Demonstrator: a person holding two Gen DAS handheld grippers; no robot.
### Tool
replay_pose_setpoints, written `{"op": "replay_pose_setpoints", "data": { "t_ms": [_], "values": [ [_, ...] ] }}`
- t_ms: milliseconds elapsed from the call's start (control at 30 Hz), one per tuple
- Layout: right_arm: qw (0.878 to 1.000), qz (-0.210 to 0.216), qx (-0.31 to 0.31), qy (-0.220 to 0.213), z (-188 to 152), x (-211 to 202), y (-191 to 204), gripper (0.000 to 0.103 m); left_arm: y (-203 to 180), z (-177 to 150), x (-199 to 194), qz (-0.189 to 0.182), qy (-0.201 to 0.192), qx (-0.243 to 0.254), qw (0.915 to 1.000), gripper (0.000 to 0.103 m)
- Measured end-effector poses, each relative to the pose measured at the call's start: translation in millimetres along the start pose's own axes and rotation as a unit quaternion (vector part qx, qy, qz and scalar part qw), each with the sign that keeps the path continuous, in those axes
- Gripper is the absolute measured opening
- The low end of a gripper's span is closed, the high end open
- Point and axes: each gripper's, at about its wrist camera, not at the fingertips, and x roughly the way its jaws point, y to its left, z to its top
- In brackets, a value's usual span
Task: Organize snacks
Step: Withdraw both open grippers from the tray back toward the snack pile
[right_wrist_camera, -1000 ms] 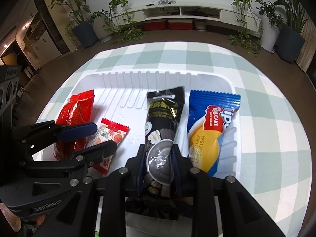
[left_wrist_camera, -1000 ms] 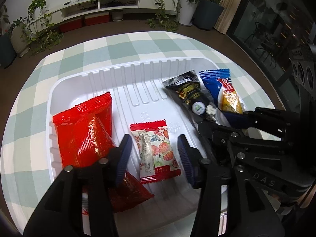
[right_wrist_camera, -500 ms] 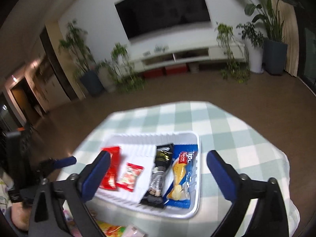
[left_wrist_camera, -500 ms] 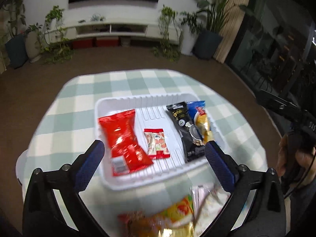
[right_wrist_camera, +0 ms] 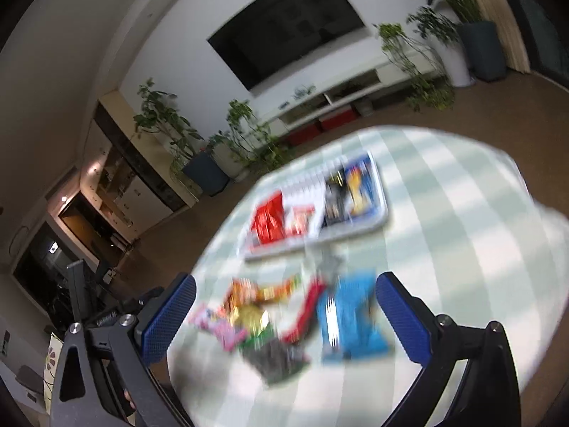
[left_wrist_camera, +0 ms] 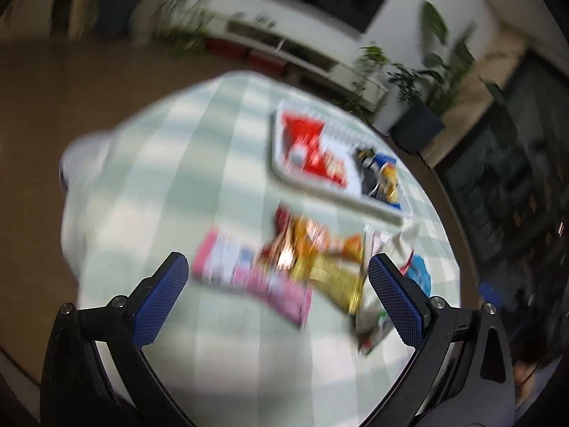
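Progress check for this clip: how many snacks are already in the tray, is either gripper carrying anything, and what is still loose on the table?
Done: four packets lie in the white tray, red, small red-and-white, black and blue. In hand: nothing; the left gripper and right gripper are both open and empty above the table. Left: a loose pile on the checked cloth, including a pink packet, a yellow-orange one and a blue one.

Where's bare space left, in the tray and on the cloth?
In the white plastic tray: the ribbed strip behind the small red-and-white packet. On the green-checked tablecloth: the wide stretch left of the tray in the left wrist view. Crowded: the loose snack pile before the tray.
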Motion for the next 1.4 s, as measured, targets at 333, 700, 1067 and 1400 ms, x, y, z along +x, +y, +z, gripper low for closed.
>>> {"op": "replay_pose_setpoints", "data": {
  "t_ms": [333, 700, 1067, 1400],
  "values": [
    [0.998, -0.032, 0.011, 0.052, -78.1, 3.8, 1.7, 0.099, 4.0, -34.6, 32.2, -0.001, 0.049, -0.044, 0.9978, 0.101],
    [0.998, -0.043, -0.010, 0.040, -74.9, 0.5, 0.4, 0.094, -1.8, -14.1, 68.0, 0.017, 0.061, -0.041, 0.9971, 0.086],
    [0.998, -0.050, -0.034, 0.034, -76.0, 1.6, 4.6, 0.091, -5.0, 8.7, 88.7, 0.051, 0.065, 0.014, 0.9965, 0.050],
    [0.997, -0.057, -0.037, 0.035, -76.5, 1.9, 3.7, 0.089, -31.4, 13.4, 105.9, 0.077, 0.169, 0.212, 0.9594, 0.046]
  ]
}}
